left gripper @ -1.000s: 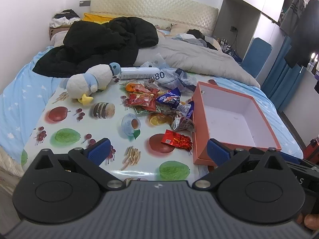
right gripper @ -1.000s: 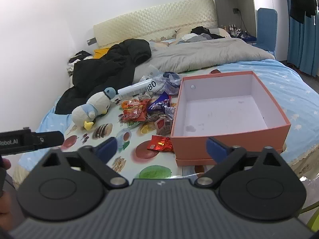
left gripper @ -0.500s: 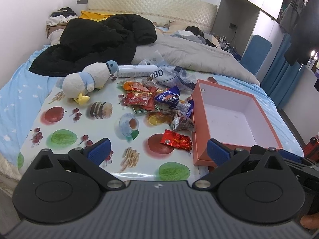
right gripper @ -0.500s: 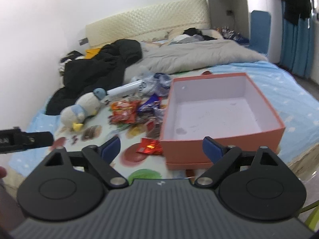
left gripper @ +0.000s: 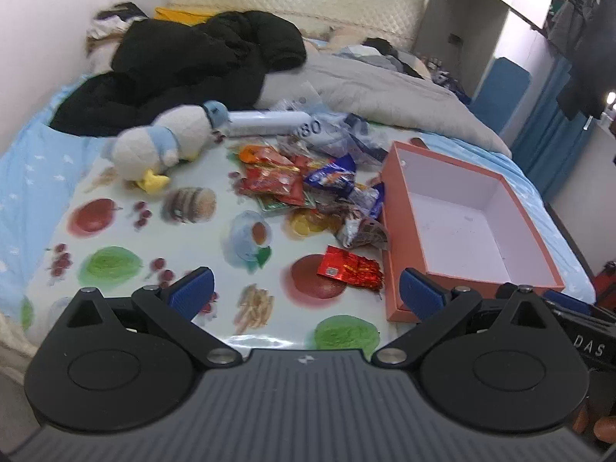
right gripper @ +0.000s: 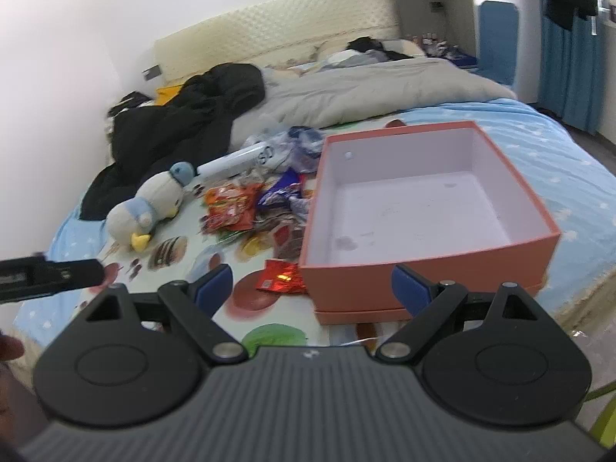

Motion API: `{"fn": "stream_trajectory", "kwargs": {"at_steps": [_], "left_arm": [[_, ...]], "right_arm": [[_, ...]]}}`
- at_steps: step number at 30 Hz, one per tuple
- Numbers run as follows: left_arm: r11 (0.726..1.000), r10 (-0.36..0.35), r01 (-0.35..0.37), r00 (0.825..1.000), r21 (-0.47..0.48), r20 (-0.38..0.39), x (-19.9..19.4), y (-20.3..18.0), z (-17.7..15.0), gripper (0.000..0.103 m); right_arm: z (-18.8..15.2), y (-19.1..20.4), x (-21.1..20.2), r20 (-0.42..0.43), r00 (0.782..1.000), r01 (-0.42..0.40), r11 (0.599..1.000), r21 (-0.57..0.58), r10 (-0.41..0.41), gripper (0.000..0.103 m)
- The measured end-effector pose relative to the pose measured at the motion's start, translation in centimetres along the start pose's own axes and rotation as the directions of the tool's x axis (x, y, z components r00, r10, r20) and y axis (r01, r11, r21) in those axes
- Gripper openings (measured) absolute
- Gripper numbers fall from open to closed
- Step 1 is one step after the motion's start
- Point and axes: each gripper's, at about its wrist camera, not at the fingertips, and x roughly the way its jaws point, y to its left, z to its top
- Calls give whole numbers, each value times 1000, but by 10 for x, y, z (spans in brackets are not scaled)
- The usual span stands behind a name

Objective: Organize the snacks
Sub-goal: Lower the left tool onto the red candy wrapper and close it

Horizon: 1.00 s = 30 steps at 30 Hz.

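Note:
A pile of snack packets [left gripper: 308, 188] lies on a fruit-printed mat [left gripper: 115, 238] on the bed; it also shows in the right wrist view [right gripper: 246, 208]. One red packet [left gripper: 348, 269] lies apart, next to the empty orange box [left gripper: 396, 231], and it shows in the right wrist view [right gripper: 281, 281] beside the box [right gripper: 385, 281]. My left gripper [left gripper: 306, 292] is open and empty, above the mat's near edge. My right gripper [right gripper: 312, 288] is open and empty, in front of the box's near wall.
A plush penguin [left gripper: 161, 146] lies left of the snacks, with a white tube [left gripper: 269, 119] and a clear plastic bag [left gripper: 338, 131] behind them. A black jacket [left gripper: 192, 61] and a grey duvet [left gripper: 369, 84] cover the far bed. A blue chair [left gripper: 500, 88] stands at the right.
Both grippers have moved forward and closer to the mat and box, so the snacks and the box look larger. Nothing on the mat has moved. Both grippers stay open.

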Motion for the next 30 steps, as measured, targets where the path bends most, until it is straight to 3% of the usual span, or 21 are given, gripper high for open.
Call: {"fn": "stream_trajectory", "kwargs": {"at_steps": [3, 5, 13, 15, 19, 24, 27, 28, 30], "left_arm": [[998, -59, 59, 998, -20, -14, 23, 9, 4, 103], [993, -107, 106, 994, -42, -23, 41, 17, 9, 102], [964, -237, 226, 969, -138, -70, 117, 40, 43, 96], [954, -276, 262, 957, -144, -89, 135, 40, 51, 95], [938, -339, 322, 930, -133, -140, 169, 34, 65, 93], [923, -384, 366, 896, -118, -225, 215, 20, 78, 87], [907, -419, 407, 861, -103, -289, 246, 9, 85, 79], [906, -420, 414, 855, -86, -304, 254, 5, 87, 75], [907, -406, 419, 847, -40, -344, 269, -2, 90, 71]], "right_arm": [[-5, 10, 8, 12, 1000, -26, 998, -55, 27, 90], [-10, 22, 18, 11, 999, -36, 992, -117, 37, 77], [-40, 68, 80, -35, 999, -17, 939, -343, 5, 57], [-48, 78, 97, -40, 999, 5, 919, -393, -23, 56], [-59, 87, 132, -54, 994, 60, 891, -450, -95, 42], [-68, 96, 171, -59, 984, 121, 873, -471, -169, 41], [-69, 102, 189, -31, 975, 180, 859, -479, -221, 41], [-70, 104, 196, -16, 967, 214, 845, -490, -254, 41], [-69, 101, 207, -30, 962, 227, 859, -459, -270, 38]]}}
